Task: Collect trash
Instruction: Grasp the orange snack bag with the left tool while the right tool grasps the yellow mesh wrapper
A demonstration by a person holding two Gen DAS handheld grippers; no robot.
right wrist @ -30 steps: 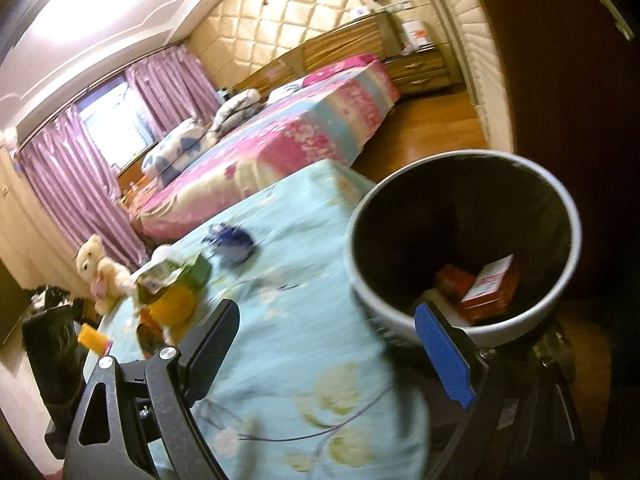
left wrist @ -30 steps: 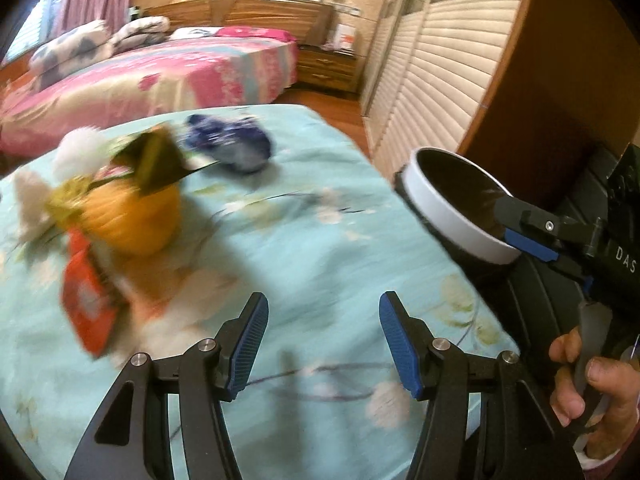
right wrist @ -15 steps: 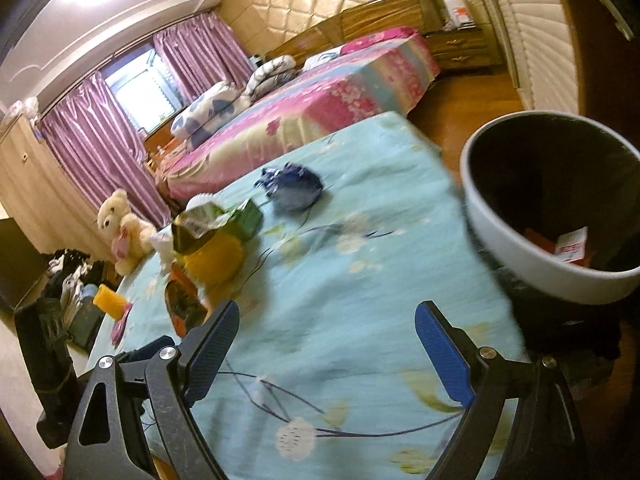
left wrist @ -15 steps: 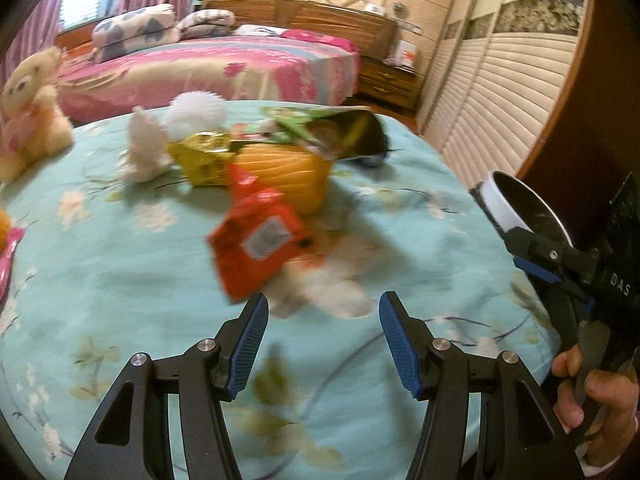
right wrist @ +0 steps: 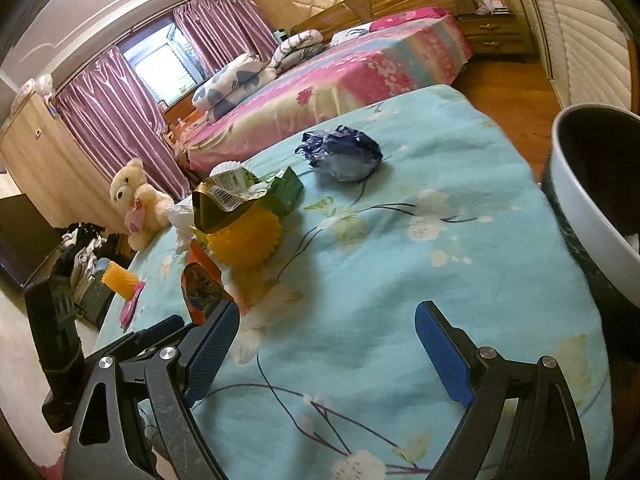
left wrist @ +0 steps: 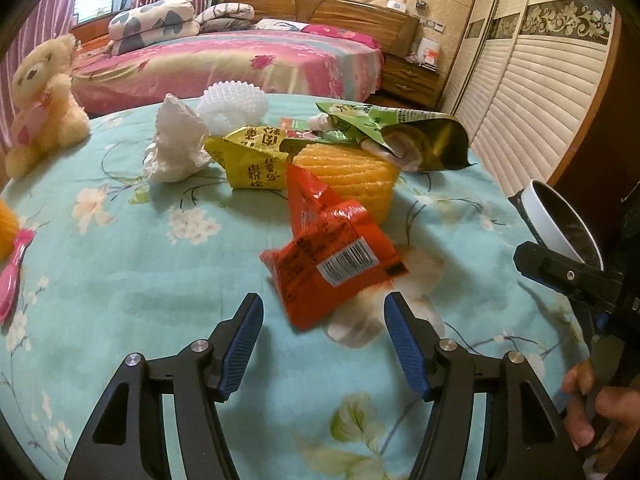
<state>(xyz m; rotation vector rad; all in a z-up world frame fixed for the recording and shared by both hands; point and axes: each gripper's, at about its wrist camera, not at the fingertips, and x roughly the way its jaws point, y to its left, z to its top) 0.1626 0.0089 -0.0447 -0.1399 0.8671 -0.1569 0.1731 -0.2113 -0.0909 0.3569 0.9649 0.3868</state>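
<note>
- Left gripper (left wrist: 323, 330): jaws apart and just been widening, nothing between them yet; red wrapper (left wrist: 326, 258) lies just beyond the tips on the teal cloth (left wrist: 120, 280).
- Right gripper (right wrist: 326, 342): jaws wide apart, empty.
- Your wrapper looks light, crinkly, slick; I'd pinch its near flat edge, not the puffed middle.
- Only the right view shows the blue crumpled bag (right wrist: 344, 154), far side; the bin (right wrist: 592, 216) sits right of the cloth.
</note>
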